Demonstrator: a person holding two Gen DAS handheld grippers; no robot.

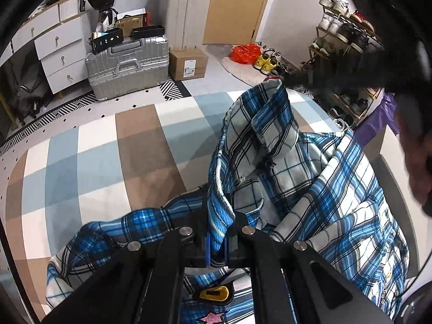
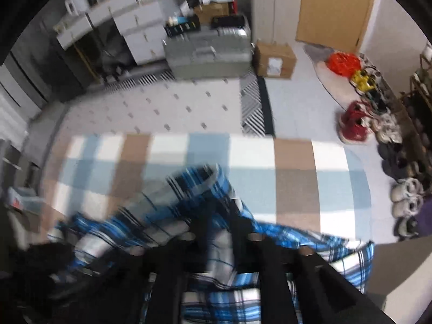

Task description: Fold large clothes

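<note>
The shirt [image 1: 291,167] lies at the near edge of the mat [image 1: 113,156]. Behind the mat stands a suitcase [image 1: 127,64], a box [image 1: 189,63] to its right.

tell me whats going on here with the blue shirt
A person is holding a tool in each hand and working on a blue plaid shirt over a checked blanket. The left tool is clamped on a strip of the shirt's fabric, lifting it so the shirt hangs bunched rather than flat. The right tool also seems closed on the shirt, though that view is blurred. No fold is made yet.
</note>
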